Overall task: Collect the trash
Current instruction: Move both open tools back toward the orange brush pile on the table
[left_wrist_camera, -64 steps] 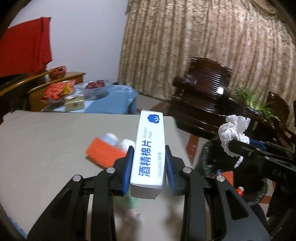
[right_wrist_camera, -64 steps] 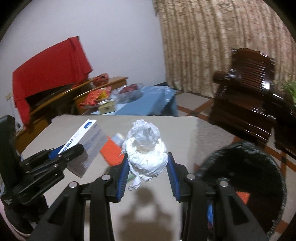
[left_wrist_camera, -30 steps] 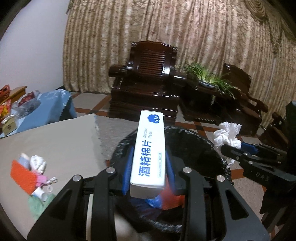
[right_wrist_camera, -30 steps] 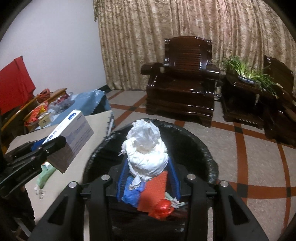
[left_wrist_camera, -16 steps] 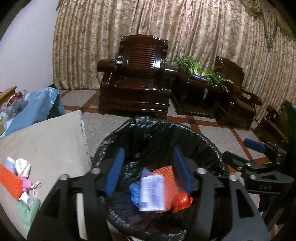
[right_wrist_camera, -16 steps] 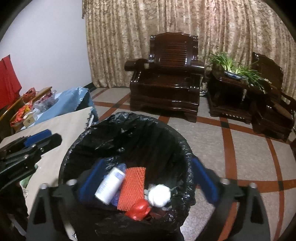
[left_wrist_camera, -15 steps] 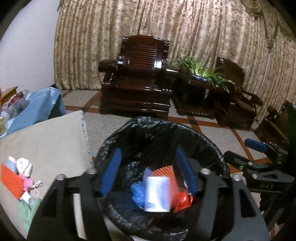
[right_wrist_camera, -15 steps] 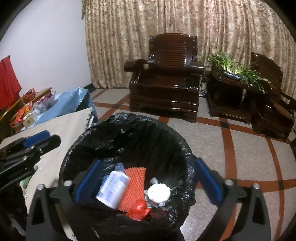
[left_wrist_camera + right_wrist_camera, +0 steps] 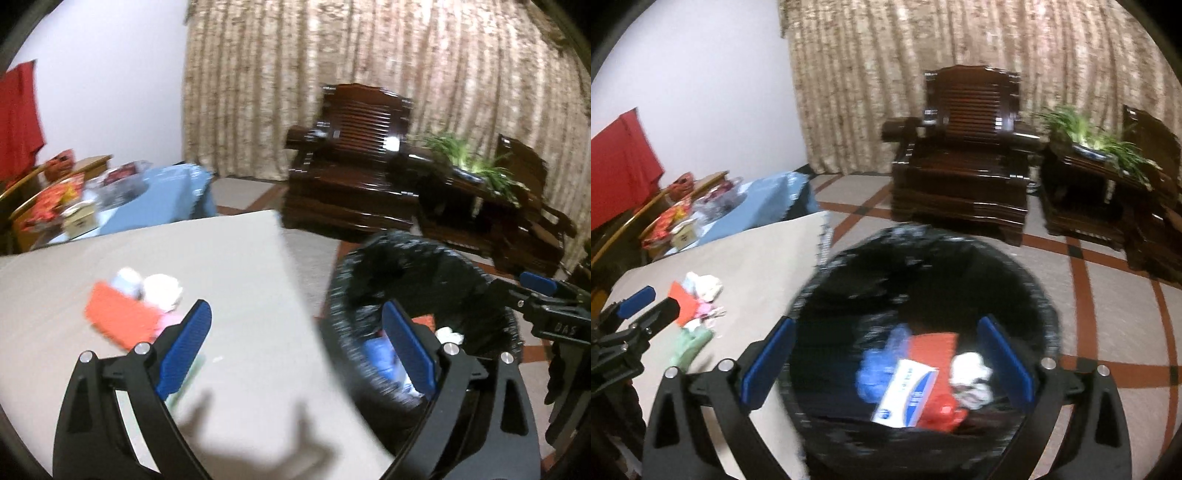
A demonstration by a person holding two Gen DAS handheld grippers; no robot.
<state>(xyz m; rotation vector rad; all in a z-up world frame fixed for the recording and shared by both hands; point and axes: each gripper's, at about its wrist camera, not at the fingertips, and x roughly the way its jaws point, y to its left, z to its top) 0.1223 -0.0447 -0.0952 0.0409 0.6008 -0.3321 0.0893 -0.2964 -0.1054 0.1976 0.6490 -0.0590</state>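
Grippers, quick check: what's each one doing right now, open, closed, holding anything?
Left gripper: open, holding nothing.
Right gripper: open, holding nothing, above the trash bin.

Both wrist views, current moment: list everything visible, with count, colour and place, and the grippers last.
Trash bin: one, black liner, on the floor beside the table.
Alcohol pad box: one, white and blue, inside the bin.
Crumpled tissue: one, white, inside the bin.
Other bin trash: red mesh, blue scrap.
Table: one, beige top.
Leftover trash pile: red, white, pink and green pieces, on the table.
Armchair: one, dark wood, by the curtain.
Curtain: beige.
Plant: green, on a dark stand.
Left gripper: open, empty.
Right gripper: open, empty, over the bin.
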